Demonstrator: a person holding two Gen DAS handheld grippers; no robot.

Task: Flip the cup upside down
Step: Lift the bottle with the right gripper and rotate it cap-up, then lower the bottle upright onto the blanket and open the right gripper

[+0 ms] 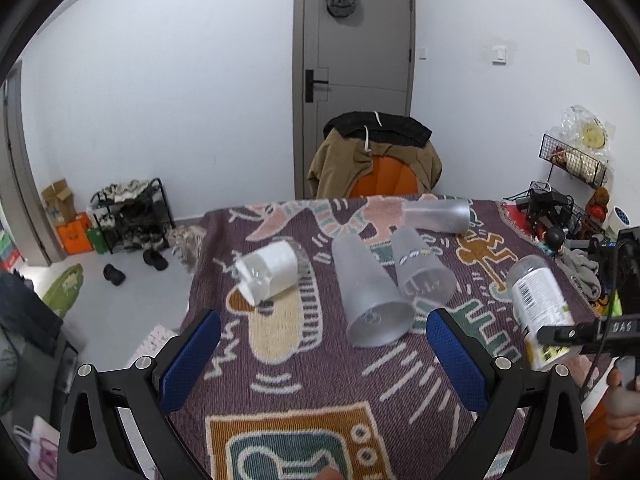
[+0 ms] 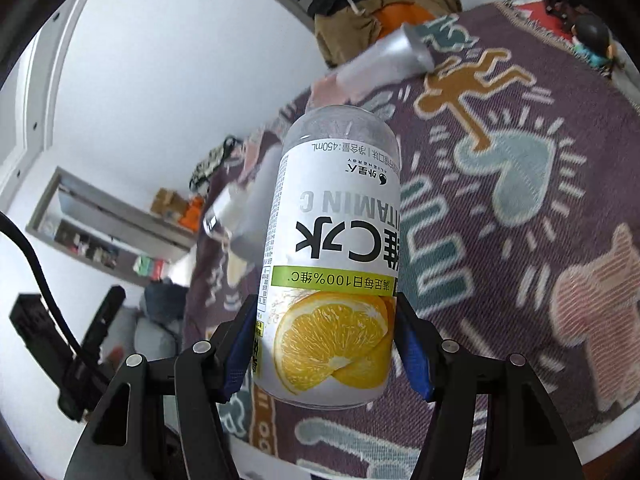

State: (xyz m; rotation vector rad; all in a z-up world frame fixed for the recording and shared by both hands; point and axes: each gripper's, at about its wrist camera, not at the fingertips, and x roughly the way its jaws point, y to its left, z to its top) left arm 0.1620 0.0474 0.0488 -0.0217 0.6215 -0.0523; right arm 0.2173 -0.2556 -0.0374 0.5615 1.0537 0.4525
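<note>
My right gripper (image 2: 326, 324) is shut on a clear cup with a white orange-slice label (image 2: 332, 256) and holds it tilted in the air above the patterned cloth; its text reads upside down. It also shows at the right of the left wrist view (image 1: 538, 304). My left gripper (image 1: 324, 344) is open and empty above the cloth, near a frosted cup (image 1: 370, 292) lying on its side. Another frosted cup (image 1: 422, 266), a third at the far edge (image 1: 438, 213) and a white-labelled cup (image 1: 270, 272) also lie on their sides.
The table carries a purple patterned cloth (image 1: 320, 384). A chair draped with clothes (image 1: 374, 152) stands behind it by a grey door (image 1: 352, 80). A wire rack and clutter (image 1: 560, 208) sit at the right. A shoe rack (image 1: 132, 216) stands on the floor at left.
</note>
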